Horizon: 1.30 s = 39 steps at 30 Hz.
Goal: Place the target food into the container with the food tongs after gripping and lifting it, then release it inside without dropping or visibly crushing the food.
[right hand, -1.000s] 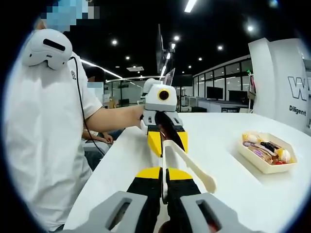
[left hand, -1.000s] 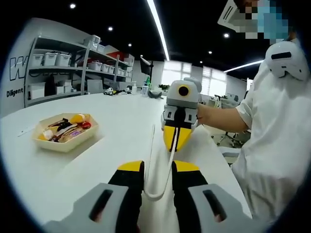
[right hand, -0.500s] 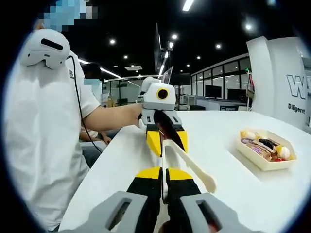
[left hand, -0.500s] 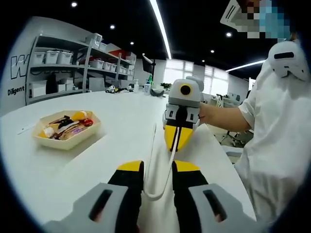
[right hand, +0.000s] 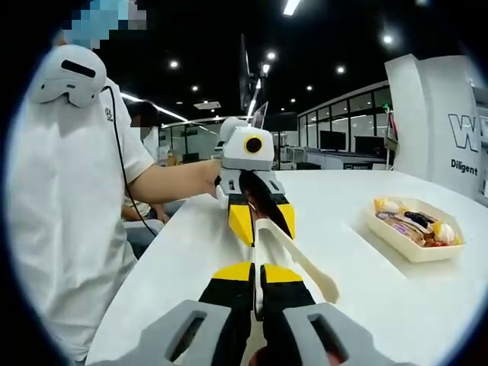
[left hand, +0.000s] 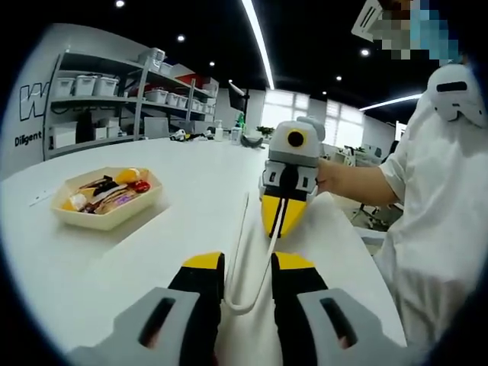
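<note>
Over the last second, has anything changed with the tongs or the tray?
Nothing visibly changed. Both grippers, left and right, stay shut on the white plastic food tongs, and the beige tray of mixed food sits untouched on the white table.

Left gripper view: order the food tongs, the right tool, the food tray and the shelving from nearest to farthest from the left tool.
1. Food tongs, between its jaws.
2. Right tool, straight ahead.
3. Food tray, on the table, left.
4. Shelving, far left, behind the table.
</note>
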Available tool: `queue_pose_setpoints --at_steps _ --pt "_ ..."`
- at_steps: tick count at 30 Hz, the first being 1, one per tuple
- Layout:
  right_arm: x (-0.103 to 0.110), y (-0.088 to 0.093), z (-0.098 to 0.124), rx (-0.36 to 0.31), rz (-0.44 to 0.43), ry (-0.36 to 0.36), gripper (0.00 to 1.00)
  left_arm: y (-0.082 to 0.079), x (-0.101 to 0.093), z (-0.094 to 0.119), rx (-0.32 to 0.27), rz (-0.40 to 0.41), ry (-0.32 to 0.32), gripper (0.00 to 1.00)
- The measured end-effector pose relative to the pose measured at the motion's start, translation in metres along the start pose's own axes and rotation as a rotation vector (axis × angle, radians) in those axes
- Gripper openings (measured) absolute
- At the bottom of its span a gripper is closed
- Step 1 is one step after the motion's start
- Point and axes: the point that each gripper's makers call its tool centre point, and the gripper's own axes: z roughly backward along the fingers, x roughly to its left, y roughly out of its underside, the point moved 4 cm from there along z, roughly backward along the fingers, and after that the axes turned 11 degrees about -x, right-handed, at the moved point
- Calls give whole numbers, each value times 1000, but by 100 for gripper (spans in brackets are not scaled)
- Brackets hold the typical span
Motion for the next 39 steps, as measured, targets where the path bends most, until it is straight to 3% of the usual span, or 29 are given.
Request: queue_pose_setpoints --at_steps 39 --pt "-4 13 1 41 -30 7 0 8 3 -5 47 -4 -15 23"
